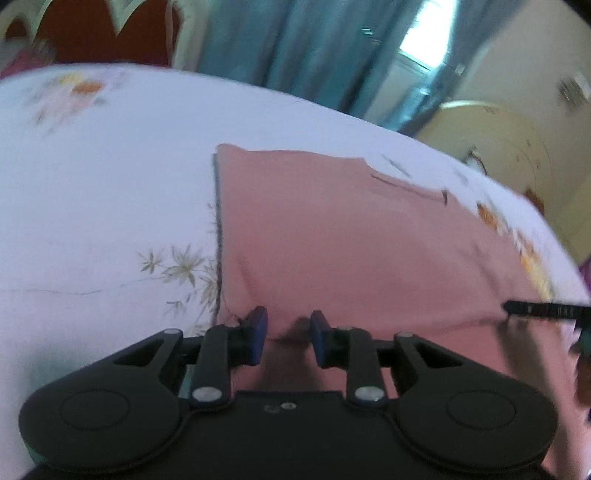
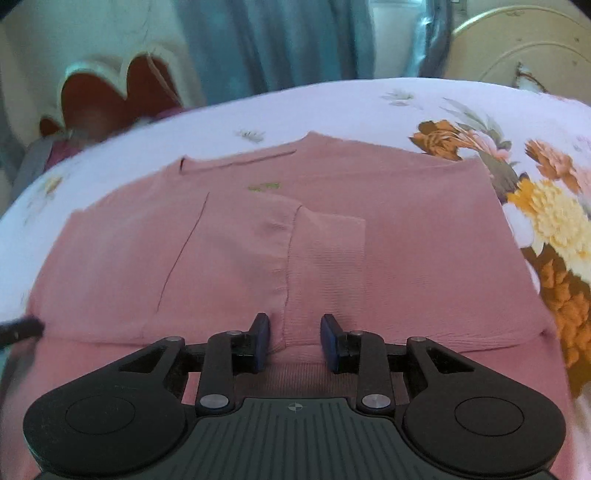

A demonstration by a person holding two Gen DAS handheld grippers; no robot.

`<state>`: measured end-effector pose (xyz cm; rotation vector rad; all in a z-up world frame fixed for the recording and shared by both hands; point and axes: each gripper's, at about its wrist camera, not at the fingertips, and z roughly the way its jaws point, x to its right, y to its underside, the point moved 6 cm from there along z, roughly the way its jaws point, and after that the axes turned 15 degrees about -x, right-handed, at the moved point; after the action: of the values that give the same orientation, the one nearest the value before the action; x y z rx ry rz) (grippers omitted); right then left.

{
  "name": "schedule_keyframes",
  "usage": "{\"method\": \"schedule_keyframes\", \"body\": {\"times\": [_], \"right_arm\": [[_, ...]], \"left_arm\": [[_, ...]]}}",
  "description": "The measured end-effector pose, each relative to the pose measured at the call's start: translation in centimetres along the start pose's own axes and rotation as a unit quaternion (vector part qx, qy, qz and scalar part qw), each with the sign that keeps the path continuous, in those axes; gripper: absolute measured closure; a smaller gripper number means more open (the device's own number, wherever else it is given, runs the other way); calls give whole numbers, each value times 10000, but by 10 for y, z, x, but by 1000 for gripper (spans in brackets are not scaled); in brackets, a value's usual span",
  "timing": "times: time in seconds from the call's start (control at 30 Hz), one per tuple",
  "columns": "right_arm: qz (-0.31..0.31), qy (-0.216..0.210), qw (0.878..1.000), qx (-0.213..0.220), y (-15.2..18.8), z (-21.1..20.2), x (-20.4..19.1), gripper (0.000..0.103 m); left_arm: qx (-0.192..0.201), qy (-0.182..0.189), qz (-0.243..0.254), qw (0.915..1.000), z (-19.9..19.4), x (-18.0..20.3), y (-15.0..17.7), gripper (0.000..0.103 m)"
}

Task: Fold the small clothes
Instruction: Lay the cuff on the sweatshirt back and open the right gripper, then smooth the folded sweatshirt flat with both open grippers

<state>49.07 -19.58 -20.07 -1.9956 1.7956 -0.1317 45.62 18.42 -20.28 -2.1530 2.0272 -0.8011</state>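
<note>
Garment: pink knitted sweater (image 2: 406, 236) lies flat on white flowered bedsheet (image 2: 351, 107), sleeve folded across middle | left gripper (image 1: 289, 334): spread at near hem, pinching nothing | right gripper (image 2: 294, 341): spread over hem, pinching nothing

Blue curtains (image 2: 280, 40) behind floral bedsheet (image 1: 92, 184) (bright window (image 1: 424, 33) beyond)

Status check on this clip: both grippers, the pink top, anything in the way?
Left gripper and right gripper open at near hem. Pink top flat on floral sheet, sleeve folded in. Nothing in the way.
</note>
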Motion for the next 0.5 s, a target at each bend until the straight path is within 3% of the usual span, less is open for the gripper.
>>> {"method": "schedule_keyframes", "body": {"times": [0.1, 0.2, 0.3, 0.37, 0.4, 0.5], "right_arm": [[237, -181, 9987, 419, -14, -14, 11, 72], [775, -418, 9949, 486, -40, -6, 30, 72], [495, -388, 9967, 520, -66, 6, 15, 72], [313, -431, 9979, 360, -73, 21, 4, 72], [243, -186, 9995, 45, -74, 35, 2, 73], [269, -48, 9996, -33, -75, 36, 8, 75]], "left_arm": [[329, -164, 335, 9988, -6, 10, -26, 70], [456, -194, 624, 9968, 4, 23, -59, 68], [296, -311, 808, 9958, 32, 31, -84, 66], [13, -533, 826, 9952, 56, 27, -87, 64], [93, -507, 846, 9951, 59, 24, -87, 64], [66, -458, 917, 9947, 45, 23, -84, 62]]}}
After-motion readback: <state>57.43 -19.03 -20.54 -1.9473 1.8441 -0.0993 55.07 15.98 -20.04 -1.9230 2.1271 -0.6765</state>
